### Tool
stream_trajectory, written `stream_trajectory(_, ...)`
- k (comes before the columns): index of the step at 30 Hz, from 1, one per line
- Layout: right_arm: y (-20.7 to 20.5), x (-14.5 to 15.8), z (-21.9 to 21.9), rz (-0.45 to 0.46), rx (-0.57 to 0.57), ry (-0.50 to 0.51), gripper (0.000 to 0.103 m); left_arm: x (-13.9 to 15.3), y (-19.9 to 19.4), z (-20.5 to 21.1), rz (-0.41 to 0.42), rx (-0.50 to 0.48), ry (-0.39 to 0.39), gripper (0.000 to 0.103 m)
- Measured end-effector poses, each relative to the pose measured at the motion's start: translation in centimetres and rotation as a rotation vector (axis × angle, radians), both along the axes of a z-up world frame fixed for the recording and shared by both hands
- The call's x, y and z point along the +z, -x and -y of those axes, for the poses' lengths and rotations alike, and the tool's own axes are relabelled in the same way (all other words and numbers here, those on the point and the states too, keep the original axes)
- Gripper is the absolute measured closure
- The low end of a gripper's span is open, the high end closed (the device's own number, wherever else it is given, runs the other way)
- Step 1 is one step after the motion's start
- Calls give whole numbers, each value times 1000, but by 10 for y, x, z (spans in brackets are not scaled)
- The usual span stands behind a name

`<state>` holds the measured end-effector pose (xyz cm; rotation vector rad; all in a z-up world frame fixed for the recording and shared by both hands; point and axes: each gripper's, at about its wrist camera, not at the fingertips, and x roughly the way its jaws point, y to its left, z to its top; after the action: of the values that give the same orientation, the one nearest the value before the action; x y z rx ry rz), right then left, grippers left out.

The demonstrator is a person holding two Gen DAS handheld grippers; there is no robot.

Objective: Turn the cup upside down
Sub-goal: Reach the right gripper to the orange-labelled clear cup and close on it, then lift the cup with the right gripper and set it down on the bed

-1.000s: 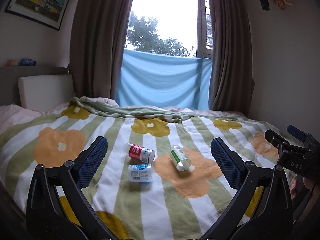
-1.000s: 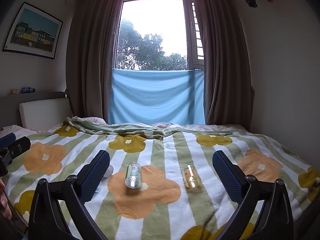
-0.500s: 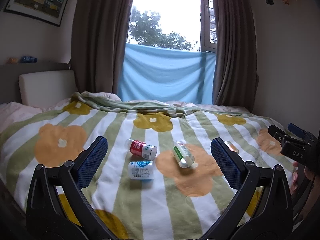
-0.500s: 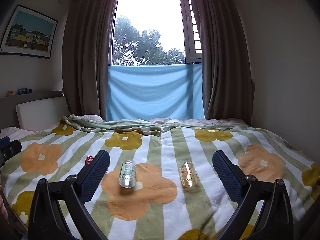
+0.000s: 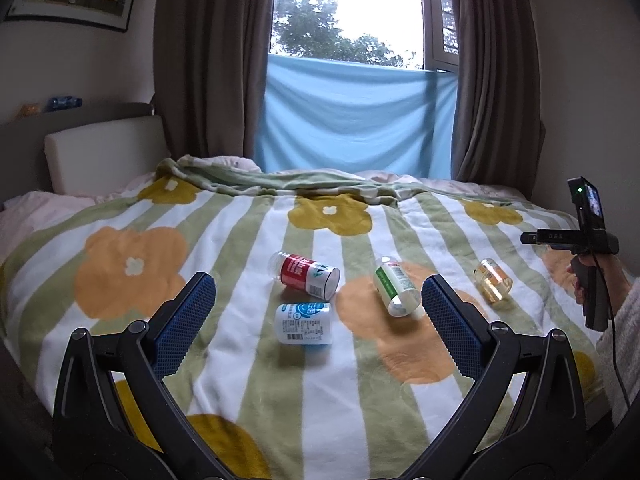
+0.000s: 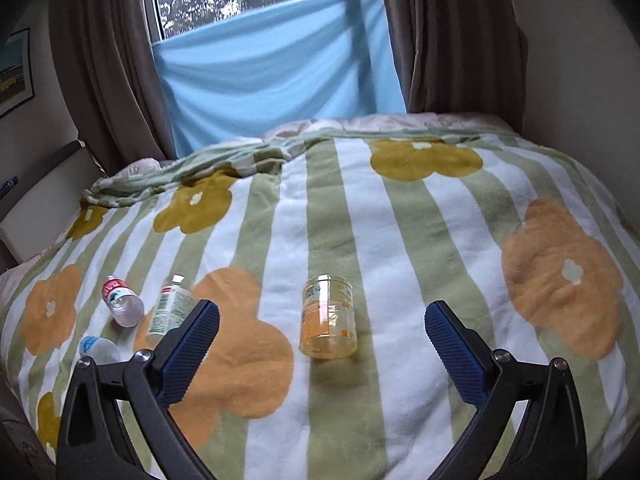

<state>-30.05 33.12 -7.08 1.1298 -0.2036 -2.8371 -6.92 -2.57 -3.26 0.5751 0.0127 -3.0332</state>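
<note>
Several clear plastic cups lie on their sides on the flowered blanket point(image 5: 240, 224). A red-labelled cup point(image 5: 305, 276), a blue-and-white one point(image 5: 305, 323), a green-labelled one point(image 5: 394, 291) and a yellow one point(image 5: 493, 281) show in the left wrist view. My left gripper point(image 5: 318, 326) is open, hovering just before the blue-and-white cup. My right gripper point(image 6: 322, 344) is open and empty, with the yellow cup point(image 6: 329, 322) lying between its fingers' line, a little ahead. The right wrist view also shows the green cup point(image 6: 170, 309), red cup point(image 6: 122, 301) and blue-white cup point(image 6: 98, 350) at left.
The bed fills both views, with a headboard cushion point(image 5: 104, 152) at left. Brown curtains point(image 5: 208, 56) and a blue cloth point(image 5: 356, 116) hang over the window behind. The right gripper's handle and the person's hand point(image 5: 588, 252) show at the left view's right edge.
My right gripper has tilted down and moved forward toward the yellow cup, which now looks much larger. My left gripper has shifted slightly; the yellow cup has come into its view.
</note>
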Motion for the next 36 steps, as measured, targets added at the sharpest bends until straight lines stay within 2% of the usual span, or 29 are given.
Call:
stream_trajectory(5,60,-38,4,155,58,-57,1,-10,15,1,33,12,20,0)
stream_trajectory(7,76,-52,7,211,86,-80,2,-14,21,2,46,13,21,0)
stream_trajectory(11,95,-78,6,304,92,-61,5,-22,26,1,63,-3,25,0)
stream_trajectory(16,105,-97,5,380,97,-1,23,-28,30,-3,84,-10,55,0)
stream_trajectory(17,105,-99,5,387,98,7,25,-29,30,-3,86,-10,56,0)
stream_trajectory(21,104,-105,9,399,117,19,46,-33,32,-3,106,-13,75,0)
stream_trajectory(22,103,-106,11,396,117,21,47,-34,32,-2,110,-12,77,0)
stream_trajectory(27,92,-95,20,363,122,-33,47,-33,30,3,113,-12,71,0)
stream_trajectory(33,51,-60,60,283,224,-122,47,-30,23,10,105,-13,66,0)
stream_trajectory(36,23,-42,81,246,279,-116,47,-27,19,14,102,-11,60,0)
